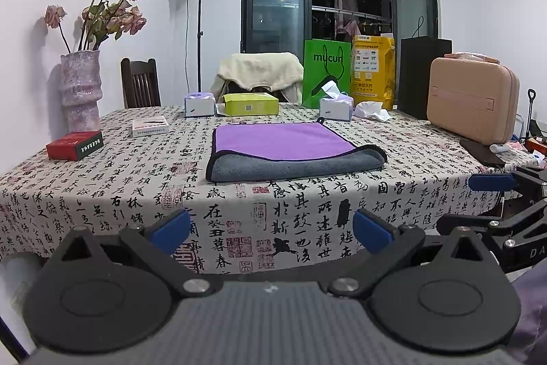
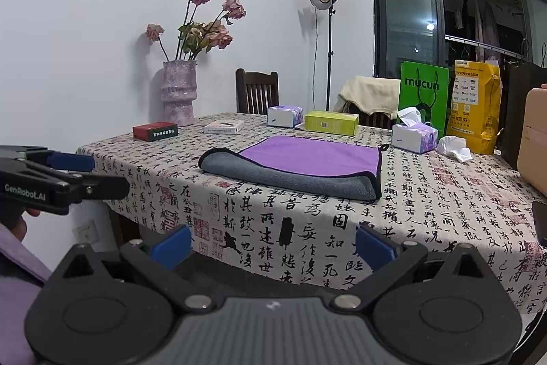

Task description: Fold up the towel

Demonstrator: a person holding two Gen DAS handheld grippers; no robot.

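A towel [image 1: 290, 151], purple on top and grey beneath with a dark hem, lies folded over on the calligraphy-print tablecloth [image 1: 136, 190], its rolled grey fold toward me. It also shows in the right wrist view [image 2: 301, 165]. My left gripper [image 1: 271, 230] is open and empty, held back from the table's near edge. My right gripper [image 2: 273, 245] is open and empty too, below and in front of the table's edge. The right gripper's blue fingertips [image 1: 492, 182] show at the right of the left wrist view. The left gripper's blue fingertips [image 2: 70, 161] show at the left of the right wrist view.
A vase of dried roses [image 1: 80, 91], a red box [image 1: 74, 145], a white box [image 1: 150, 126], tissue packs [image 1: 200, 104], a yellow-green box [image 1: 250, 104], shopping bags [image 1: 326, 70] and a pink case [image 1: 473, 100] ring the towel. Chairs [image 1: 141, 82] stand behind the table.
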